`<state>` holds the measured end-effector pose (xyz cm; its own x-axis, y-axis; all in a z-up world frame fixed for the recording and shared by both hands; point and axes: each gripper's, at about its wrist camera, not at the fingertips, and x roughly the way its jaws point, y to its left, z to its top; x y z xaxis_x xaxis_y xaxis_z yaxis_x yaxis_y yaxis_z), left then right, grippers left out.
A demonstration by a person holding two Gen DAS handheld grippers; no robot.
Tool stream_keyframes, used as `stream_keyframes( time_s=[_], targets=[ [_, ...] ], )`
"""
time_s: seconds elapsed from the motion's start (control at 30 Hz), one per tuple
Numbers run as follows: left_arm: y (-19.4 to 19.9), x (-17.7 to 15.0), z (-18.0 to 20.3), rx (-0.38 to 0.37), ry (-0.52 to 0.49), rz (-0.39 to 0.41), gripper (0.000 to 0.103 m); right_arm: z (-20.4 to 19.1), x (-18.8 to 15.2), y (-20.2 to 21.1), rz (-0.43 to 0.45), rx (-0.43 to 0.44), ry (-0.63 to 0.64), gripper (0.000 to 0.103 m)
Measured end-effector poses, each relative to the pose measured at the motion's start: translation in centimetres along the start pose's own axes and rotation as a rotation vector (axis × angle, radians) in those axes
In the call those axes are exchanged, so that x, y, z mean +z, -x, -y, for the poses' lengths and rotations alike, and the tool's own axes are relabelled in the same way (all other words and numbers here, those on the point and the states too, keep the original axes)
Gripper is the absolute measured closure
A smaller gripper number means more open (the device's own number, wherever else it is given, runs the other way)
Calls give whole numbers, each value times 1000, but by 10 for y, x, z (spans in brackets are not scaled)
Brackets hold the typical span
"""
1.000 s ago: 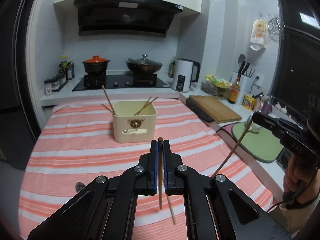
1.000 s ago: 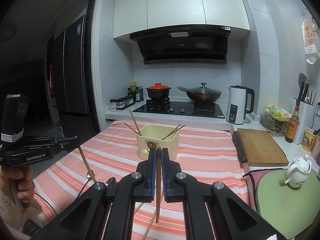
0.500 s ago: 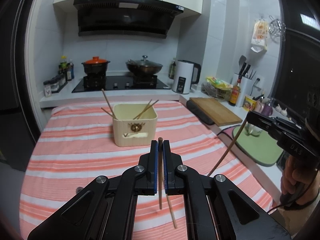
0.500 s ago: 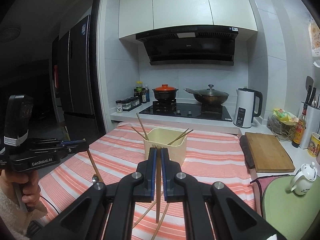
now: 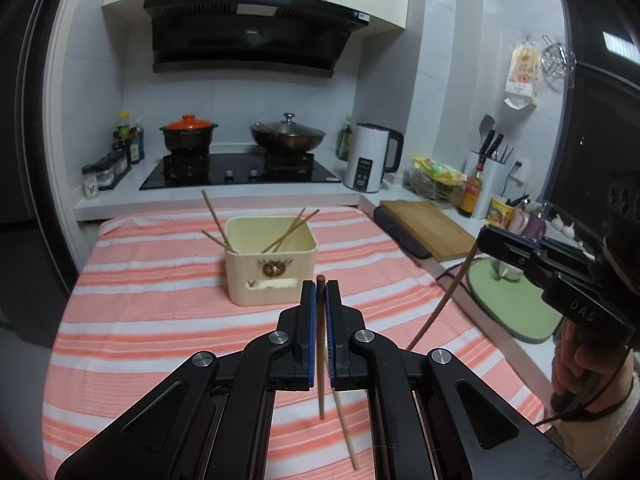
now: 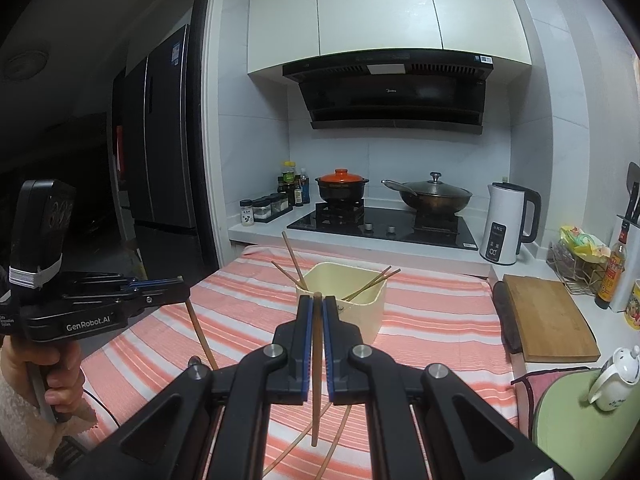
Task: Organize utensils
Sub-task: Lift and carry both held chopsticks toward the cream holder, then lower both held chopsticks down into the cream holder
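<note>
Both grippers nearer the bin point(image 5: 271, 265) — four chopsticks inside, each gripper clamping one chopstick.

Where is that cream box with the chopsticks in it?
The cream box sits on the striped tablecloth in the middle of both views, just beyond the grippers' tips, with the stove on the counter behind it.

Wooden chopsticks point(image 5: 320, 344), matt plastic box point(image 5: 272, 272), striped cloth point(image 5: 160, 308)

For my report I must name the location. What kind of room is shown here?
Most likely a home kitchen: a gas stove with a range hood above it, an electric kettle on the counter, and a fridge beyond the doorway.
</note>
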<state>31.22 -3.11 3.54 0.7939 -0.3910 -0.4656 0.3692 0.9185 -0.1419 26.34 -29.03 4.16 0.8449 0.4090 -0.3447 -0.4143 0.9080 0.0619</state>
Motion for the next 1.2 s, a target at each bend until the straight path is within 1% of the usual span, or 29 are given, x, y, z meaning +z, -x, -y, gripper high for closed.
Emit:
stream_keyframes(
  time_s=[0.1, 0.2, 0.4, 0.5, 0.6, 0.7, 0.8, 0.83, 0.9, 1.03, 1.2],
  targets=[
    [-6, 11, -4, -5, 8, 7, 101, 3, 6, -11, -5, 10, 0, 98],
    [-15, 29, -11, -11, 21, 13, 101, 7, 15, -24, -6, 16, -1, 98],
    [-31, 81, -25, 5, 35, 61, 101, 18, 50, -54, 18, 23, 4, 98],
    [-41, 109, -34, 37, 41, 110, 101, 24, 74, -72, 56, 9, 18, 98],
    [-53, 134, -44, 73, 59, 178, 101, 30, 94, -90, 109, -13, 22, 98],
    [-68, 146, -53, 110, 80, 245, 101, 37, 107, -110, 165, -35, 16, 98],
    [-89, 144, -61, 150, 94, 293, 101, 45, 108, -132, 205, -42, 0, 98],
    [-98, 142, -64, 163, 97, 294, 101, 47, 106, -140, 217, -46, -4, 98],
    [-120, 134, -71, 173, 111, 260, 101, 52, 96, -160, 206, -41, -17, 98],
    [-158, 112, -86, 165, 150, 154, 101, 62, 74, -198, 104, -25, -52, 98],
    [-179, 81, -90, 158, 148, 56, 101, 68, 46, -216, 10, -5, -82, 98]
  ],
)
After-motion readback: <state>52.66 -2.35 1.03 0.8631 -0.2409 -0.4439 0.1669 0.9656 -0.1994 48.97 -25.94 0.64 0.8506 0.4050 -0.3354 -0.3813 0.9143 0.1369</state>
